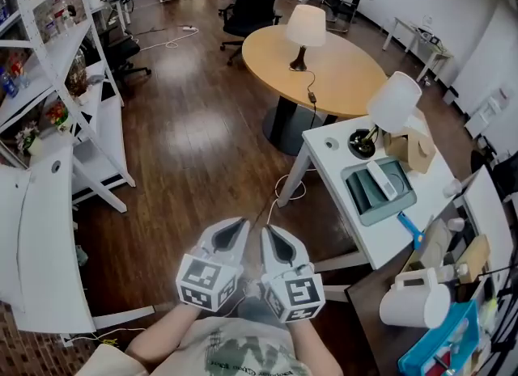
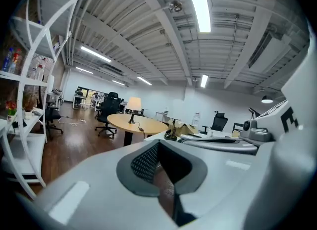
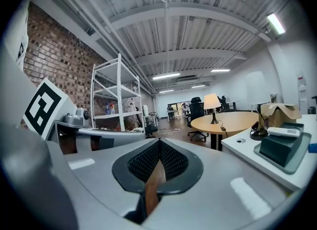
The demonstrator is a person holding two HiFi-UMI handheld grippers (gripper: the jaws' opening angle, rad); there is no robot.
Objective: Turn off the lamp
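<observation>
Two lamps (image 1: pixel 306 25) (image 1: pixel 394 101), two hand-held grippers (image 1: pixel 236 227) (image 1: pixel 273 233) and one round table (image 1: pixel 350 71).

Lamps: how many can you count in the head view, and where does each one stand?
2. The near lamp stands on the white desk. The far lamp stands on the round wooden table. Others may be hidden outside the view.
</observation>
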